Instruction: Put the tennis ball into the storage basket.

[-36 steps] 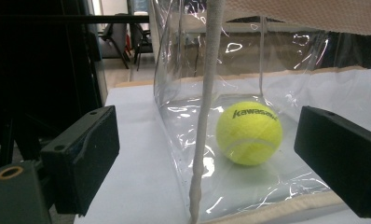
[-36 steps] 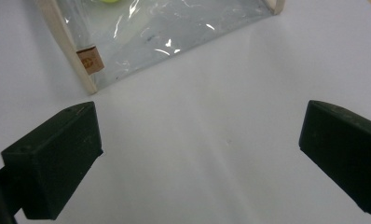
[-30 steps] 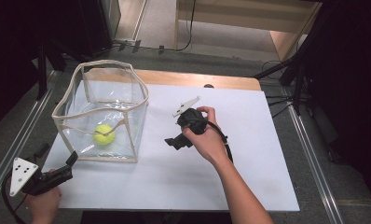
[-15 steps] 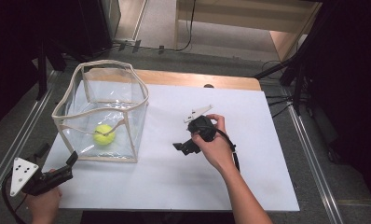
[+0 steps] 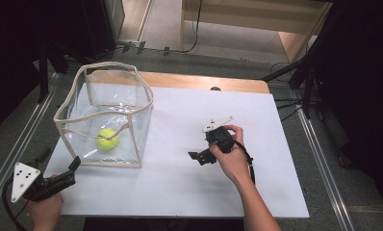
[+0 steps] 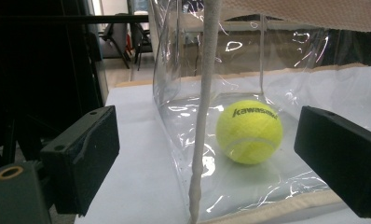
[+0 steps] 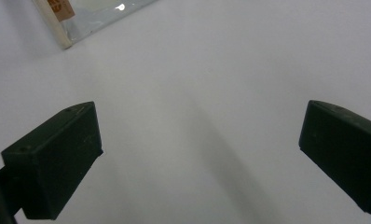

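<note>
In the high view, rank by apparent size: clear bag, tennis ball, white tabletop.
1. White tabletop, largest.
2. Clear bag, covering its left part.
3. Tennis ball, smallest, inside the bag.

Overhead forward-down; claw cameras low, sharing clear bin [image 5: 105, 120] corner.

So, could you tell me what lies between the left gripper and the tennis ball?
In the left gripper view, the clear bag's wall and its cream corner seam stand between the open left gripper and the tennis ball.
</note>
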The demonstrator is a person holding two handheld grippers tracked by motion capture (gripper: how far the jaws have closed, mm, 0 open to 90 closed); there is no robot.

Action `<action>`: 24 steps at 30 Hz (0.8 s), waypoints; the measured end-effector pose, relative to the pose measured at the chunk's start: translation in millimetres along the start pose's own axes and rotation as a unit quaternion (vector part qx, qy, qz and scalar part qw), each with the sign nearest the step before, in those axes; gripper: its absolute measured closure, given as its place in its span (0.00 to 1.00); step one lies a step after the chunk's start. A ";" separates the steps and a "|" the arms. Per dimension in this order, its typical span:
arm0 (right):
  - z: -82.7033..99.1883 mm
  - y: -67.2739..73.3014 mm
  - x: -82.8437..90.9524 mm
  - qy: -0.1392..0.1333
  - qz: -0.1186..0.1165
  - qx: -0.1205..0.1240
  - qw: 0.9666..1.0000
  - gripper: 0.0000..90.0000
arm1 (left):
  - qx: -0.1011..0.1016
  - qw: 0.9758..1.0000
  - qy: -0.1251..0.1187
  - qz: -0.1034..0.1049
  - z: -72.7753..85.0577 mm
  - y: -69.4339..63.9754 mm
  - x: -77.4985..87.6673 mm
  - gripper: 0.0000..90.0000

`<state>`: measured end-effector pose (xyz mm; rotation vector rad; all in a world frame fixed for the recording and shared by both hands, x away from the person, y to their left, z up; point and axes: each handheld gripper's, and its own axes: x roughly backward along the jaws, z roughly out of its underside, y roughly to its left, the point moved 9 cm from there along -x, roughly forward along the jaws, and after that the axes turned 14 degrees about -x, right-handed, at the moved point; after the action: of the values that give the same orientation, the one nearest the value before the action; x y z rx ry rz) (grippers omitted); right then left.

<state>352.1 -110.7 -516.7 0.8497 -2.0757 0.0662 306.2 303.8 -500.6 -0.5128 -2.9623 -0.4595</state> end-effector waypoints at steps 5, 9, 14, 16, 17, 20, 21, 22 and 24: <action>8.1 -7.1 4.2 -0.007 0.005 -0.011 1.000 0.00 | -0.002 1.000 0.001 0.000 0.0 -0.3 -0.1 0.08; 12.4 -11.4 7.7 -0.013 0.004 -0.015 1.000 0.00 | -0.002 1.000 0.001 -0.001 0.1 -0.2 -0.1 0.08; 18.4 -16.5 14.3 -0.021 0.008 -0.024 0.999 0.00 | -0.004 1.000 0.001 -0.001 -0.1 -0.6 -0.6 0.08; 21.4 -19.8 16.8 -0.029 0.008 -0.026 0.999 0.00 | -0.004 1.000 0.001 -0.001 -0.1 -0.8 -0.7 0.08; 23.4 -20.4 18.1 -0.026 0.008 -0.029 0.999 0.00 | -0.004 1.000 0.001 -0.001 -0.1 -0.8 -0.7 0.08; 27.6 -23.7 20.8 -0.030 0.010 -0.033 0.999 0.00 | -0.007 1.000 0.003 -0.001 0.1 -1.0 -0.6 0.08; 27.6 -23.7 20.8 -0.030 0.010 -0.033 0.999 0.00 | -0.007 1.000 0.003 -0.001 0.1 -1.0 -0.6 0.08; 30.4 -26.1 22.6 -0.033 0.011 -0.035 0.999 0.00 | -0.008 1.000 0.004 -0.002 0.3 -1.0 -0.5 0.08; 33.5 -28.9 24.1 -0.035 0.015 -0.037 0.999 0.00 | -0.008 1.000 0.004 -0.002 0.3 -1.0 -0.4 0.08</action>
<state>336.1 -157.4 -527.0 0.7850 -2.1421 -0.0247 306.2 302.9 -501.3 -0.5065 -2.9539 -0.4845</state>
